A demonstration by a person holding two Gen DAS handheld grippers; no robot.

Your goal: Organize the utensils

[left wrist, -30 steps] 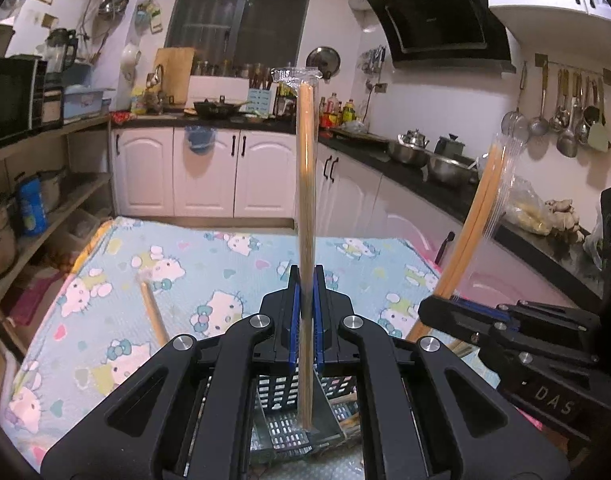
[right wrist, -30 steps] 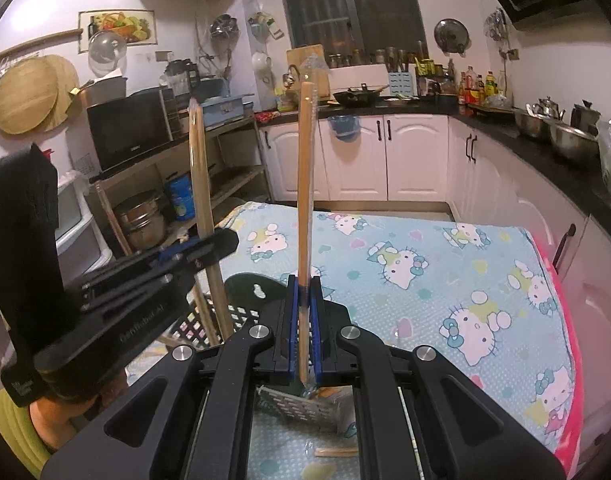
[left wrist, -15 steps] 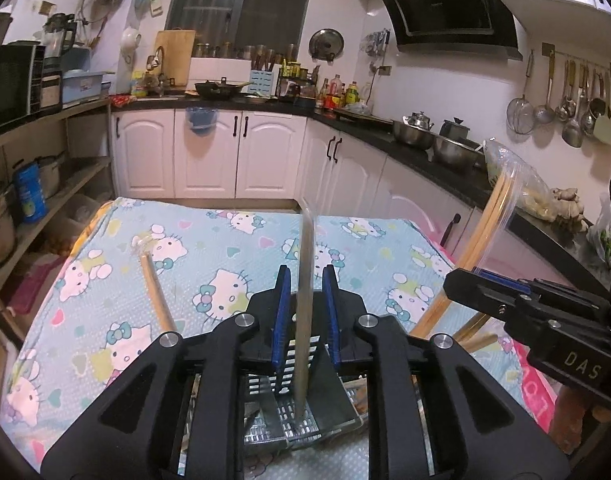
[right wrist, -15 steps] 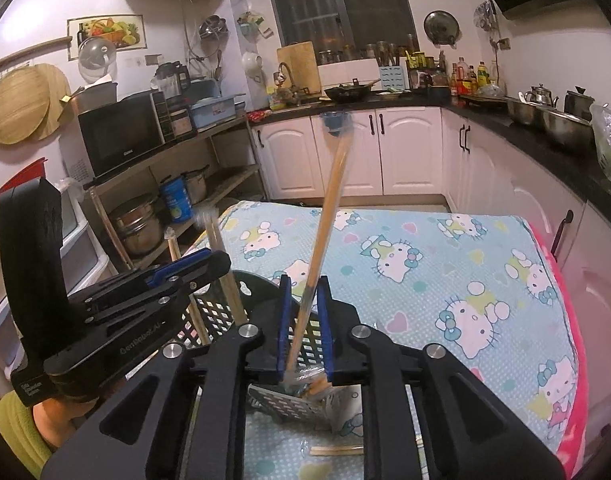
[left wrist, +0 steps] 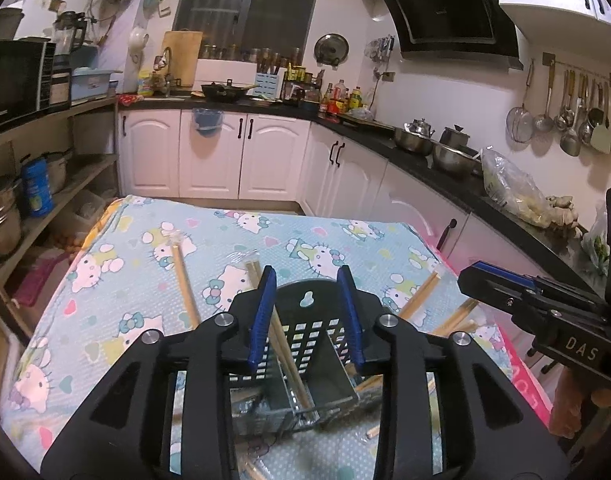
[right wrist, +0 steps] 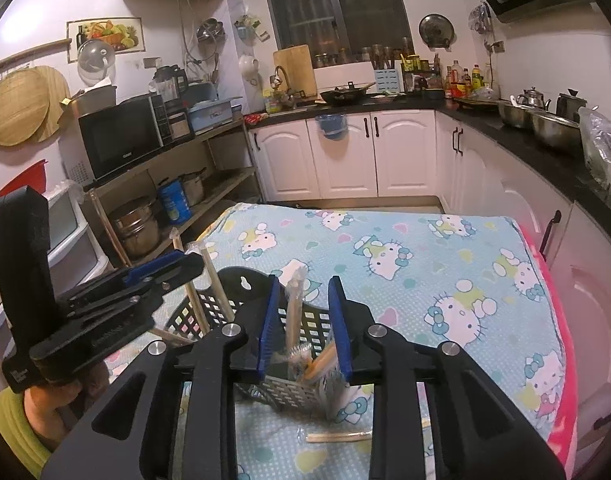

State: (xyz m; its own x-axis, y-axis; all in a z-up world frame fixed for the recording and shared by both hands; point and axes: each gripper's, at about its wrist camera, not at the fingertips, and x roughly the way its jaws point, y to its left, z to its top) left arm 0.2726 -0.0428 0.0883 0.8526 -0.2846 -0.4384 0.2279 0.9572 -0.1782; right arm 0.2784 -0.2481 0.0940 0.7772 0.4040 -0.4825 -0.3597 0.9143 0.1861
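Observation:
A black perforated utensil basket [left wrist: 305, 332] stands on the table right below both grippers; it also shows in the right wrist view [right wrist: 241, 292]. My left gripper [left wrist: 305, 316] is open and empty above it. A wrapped pair of chopsticks [left wrist: 281, 340] leans inside the basket between its fingers. My right gripper [right wrist: 303, 322] is open and empty. Another wrapped pair of chopsticks [right wrist: 293, 312] stands loose in the basket between its fingers. More wrapped chopsticks [left wrist: 183, 284] lie on the cloth to the left, and others [left wrist: 417, 296] to the right.
The table has a blue Hello Kitty cloth [left wrist: 233, 248], with a pink edge [right wrist: 561, 352] on the right. A loose pair of chopsticks [right wrist: 337, 437] lies near the basket's foot. Kitchen counters and shelves surround the table.
Both grippers have opened and let go of their chopsticks, which have dropped into the basket. Both grippers have come lower over the basket.

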